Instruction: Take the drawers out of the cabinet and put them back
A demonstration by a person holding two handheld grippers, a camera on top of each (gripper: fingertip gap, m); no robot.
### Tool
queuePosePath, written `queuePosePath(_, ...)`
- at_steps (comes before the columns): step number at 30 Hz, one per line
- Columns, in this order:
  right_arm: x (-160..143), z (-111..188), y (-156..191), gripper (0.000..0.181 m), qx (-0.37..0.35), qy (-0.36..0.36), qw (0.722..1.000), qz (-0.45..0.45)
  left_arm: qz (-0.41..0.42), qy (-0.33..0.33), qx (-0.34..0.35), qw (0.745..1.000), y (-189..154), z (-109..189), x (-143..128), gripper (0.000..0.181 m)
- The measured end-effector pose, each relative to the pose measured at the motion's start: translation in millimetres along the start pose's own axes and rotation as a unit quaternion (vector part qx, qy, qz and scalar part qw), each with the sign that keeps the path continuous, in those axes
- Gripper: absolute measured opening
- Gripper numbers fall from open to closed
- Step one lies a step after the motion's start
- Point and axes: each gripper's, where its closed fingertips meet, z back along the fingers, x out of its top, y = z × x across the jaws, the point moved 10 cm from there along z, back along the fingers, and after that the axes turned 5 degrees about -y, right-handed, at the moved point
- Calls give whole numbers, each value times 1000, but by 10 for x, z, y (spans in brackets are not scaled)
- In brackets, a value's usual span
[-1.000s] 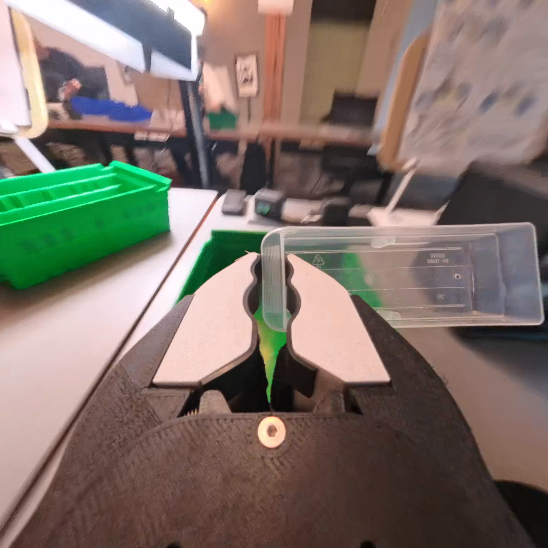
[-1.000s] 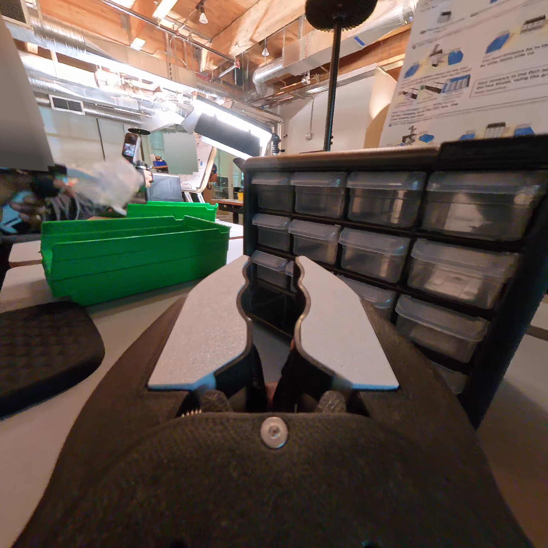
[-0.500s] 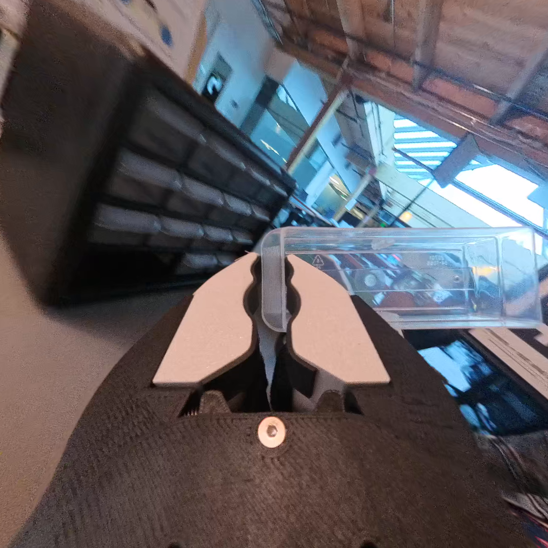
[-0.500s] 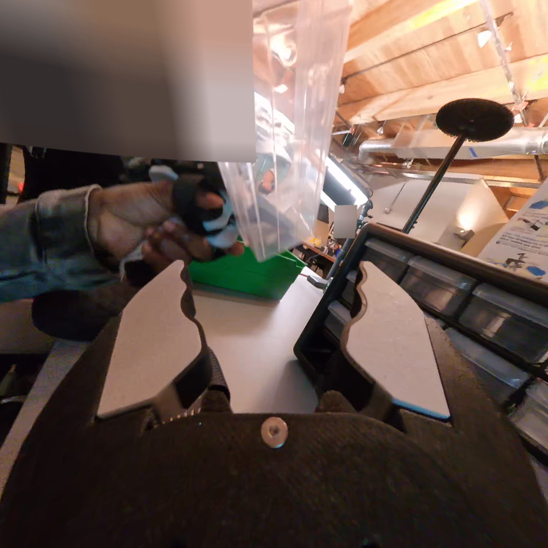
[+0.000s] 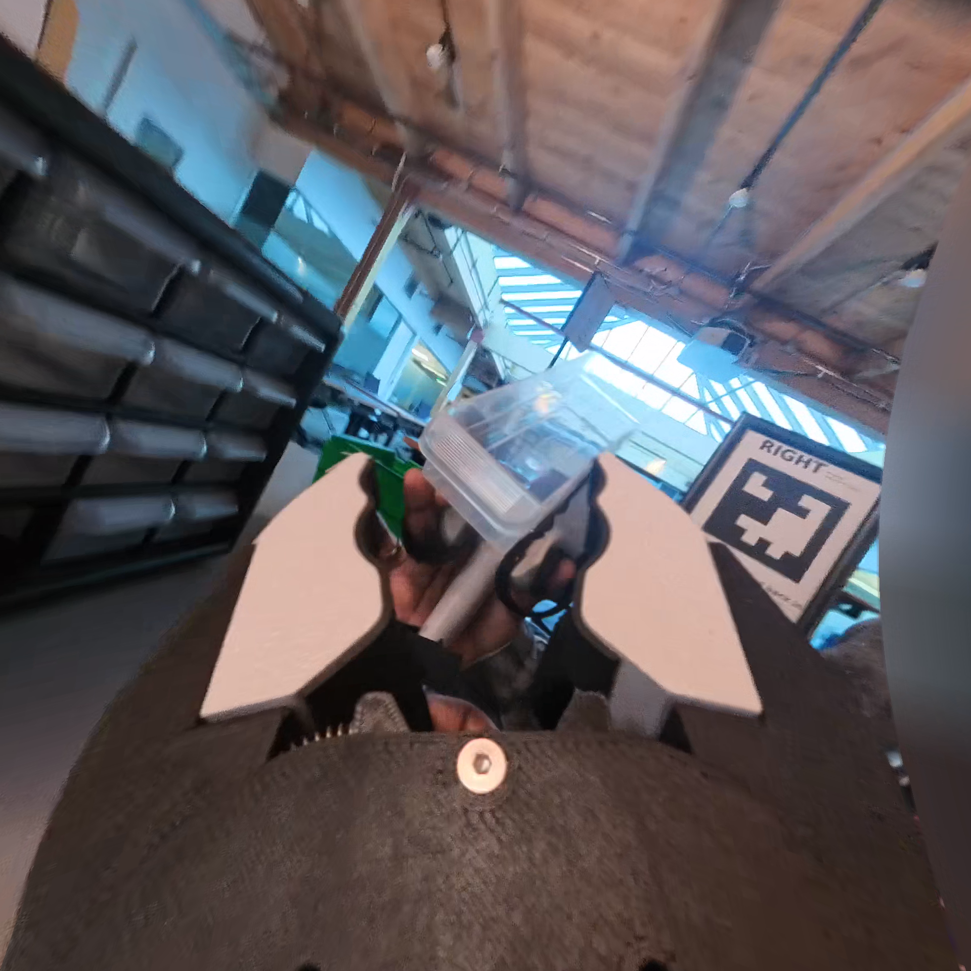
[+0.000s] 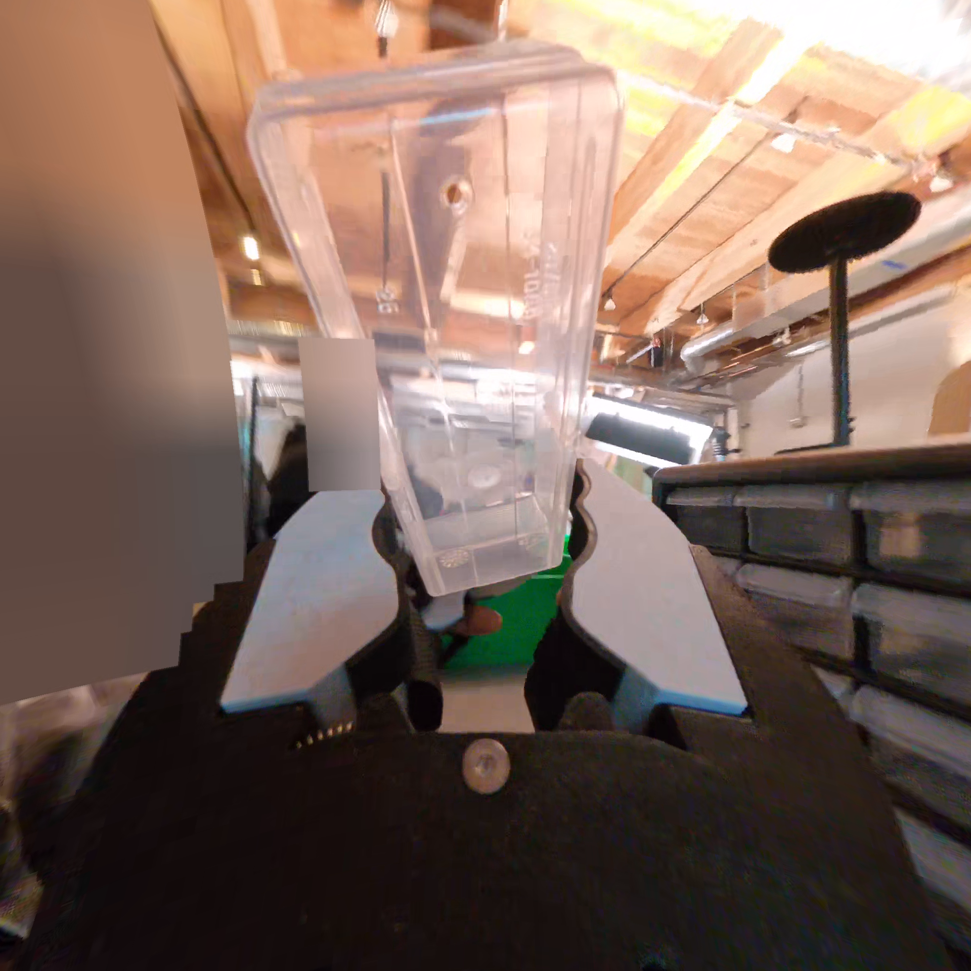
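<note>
A clear plastic drawer (image 6: 446,262) stands up between my right gripper's (image 6: 481,488) fingers, which are closed against the two sides of its lower end. In the left wrist view the same drawer (image 5: 504,457) is held up in front of me by a hand (image 5: 436,594) on the right gripper's handle. My left gripper (image 5: 481,462) is wide open and holds nothing; the drawer sits just beyond its fingertips. The black cabinet (image 5: 131,368) of clear drawers stands to the left, and to the right in the right wrist view (image 6: 840,551).
A green bin (image 6: 504,630) sits on the grey table behind the drawer and also shows in the left wrist view (image 5: 362,462). A black-and-white marker plate (image 5: 777,509) rides on the right gripper. A black round-topped stand (image 6: 840,236) rises behind the cabinet.
My left gripper swung from the green bins toward the cabinet, then opened and let go of the drawer. My right gripper opened, tilted up and closed on the drawer's end.
</note>
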Motion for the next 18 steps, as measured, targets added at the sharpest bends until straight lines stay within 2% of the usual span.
queuePosePath(3, 6, 52, -168, 66, 4, -29, 985, -167, -118, 8, 18, 993, -57, -65, -119, 88)
queuePosePath(5, -52, 50, -231, 66, 16, -28, 964, -264, -232, 20, 34, 972, -121, -111, -206, 89)
queuePosePath(6, -83, 49, -259, 67, 18, -23, 953, -303, -312, 21, 50, 949, -158, -119, -234, 89)
queuePosePath(7, -111, 51, -290, 67, 17, -19, 941, -337, -406, 21, 67, 911, -200, -117, -256, 89)
queuePosePath(9, -151, 65, -350, 67, 10, -15, 921, -390, -582, 37, 97, 807, -274, -112, -298, 88)
queuePosePath(11, -179, 84, -401, 68, -6, -14, 908, -419, -681, 83, 114, 719, -269, -146, -344, 85)
queuePosePath(12, -192, 91, -419, 66, -11, -14, 903, -429, -706, 98, 116, 692, -242, -169, -364, 82)
queuePosePath(16, -232, 99, -448, 63, -13, -12, 887, -462, -737, 109, 121, 656, -164, -255, -355, 65)
queuePosePath(18, -265, 96, -459, 66, -15, -2, 878, -478, -763, 111, 119, 626, -179, -277, -345, 57)
